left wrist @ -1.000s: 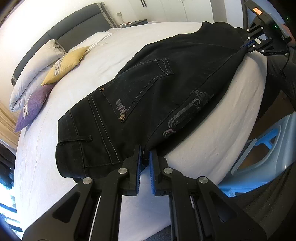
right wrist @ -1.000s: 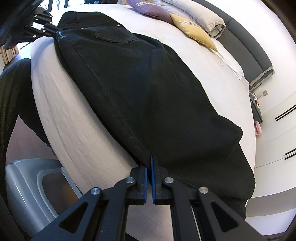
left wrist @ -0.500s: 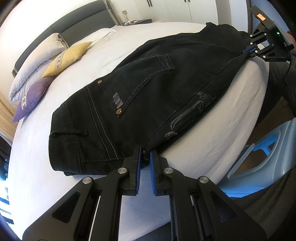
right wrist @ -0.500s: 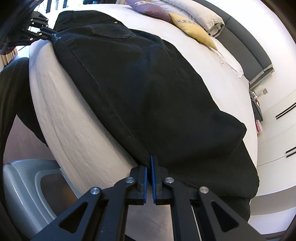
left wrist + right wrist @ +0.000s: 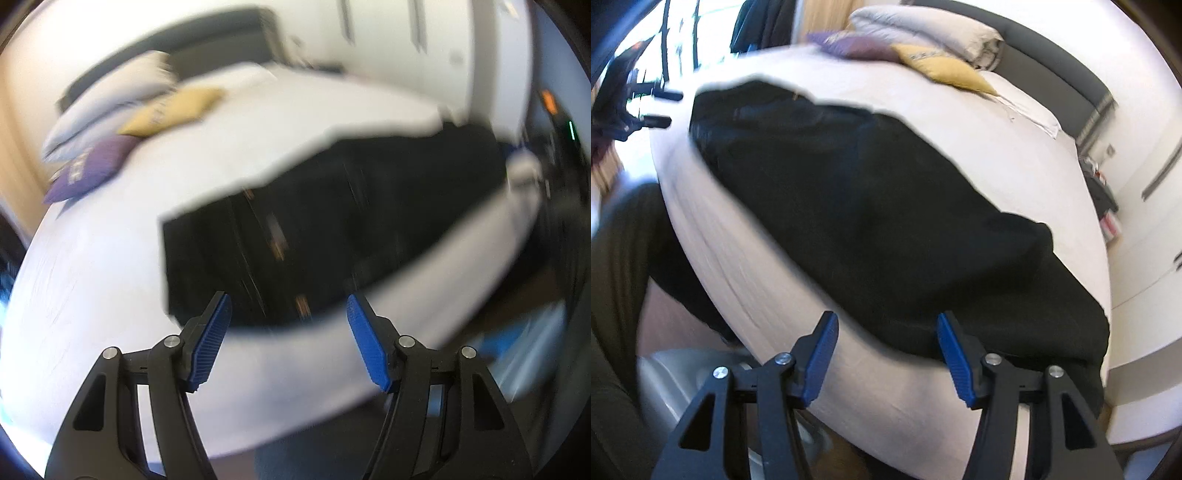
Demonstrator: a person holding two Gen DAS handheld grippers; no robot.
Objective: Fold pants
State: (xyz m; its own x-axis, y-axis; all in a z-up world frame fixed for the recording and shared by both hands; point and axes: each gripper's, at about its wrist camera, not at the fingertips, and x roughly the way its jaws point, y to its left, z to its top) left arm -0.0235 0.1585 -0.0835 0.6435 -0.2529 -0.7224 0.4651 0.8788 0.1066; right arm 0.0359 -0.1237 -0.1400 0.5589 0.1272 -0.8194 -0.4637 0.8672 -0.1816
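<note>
Pants flat on bed, doubled leg on leg, running from 10 to 4 o'clock in right view. Left gripper and right gripper just sprung apart, nothing pinched. Cross folds likely left.

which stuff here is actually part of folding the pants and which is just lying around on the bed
Part of the job:
black pants
left tool, open, clear of the cloth
right tool, open, clear of the cloth
bed, the folding surface

Just lying about:
yellow cushion
purple cushion
white pillows
</note>
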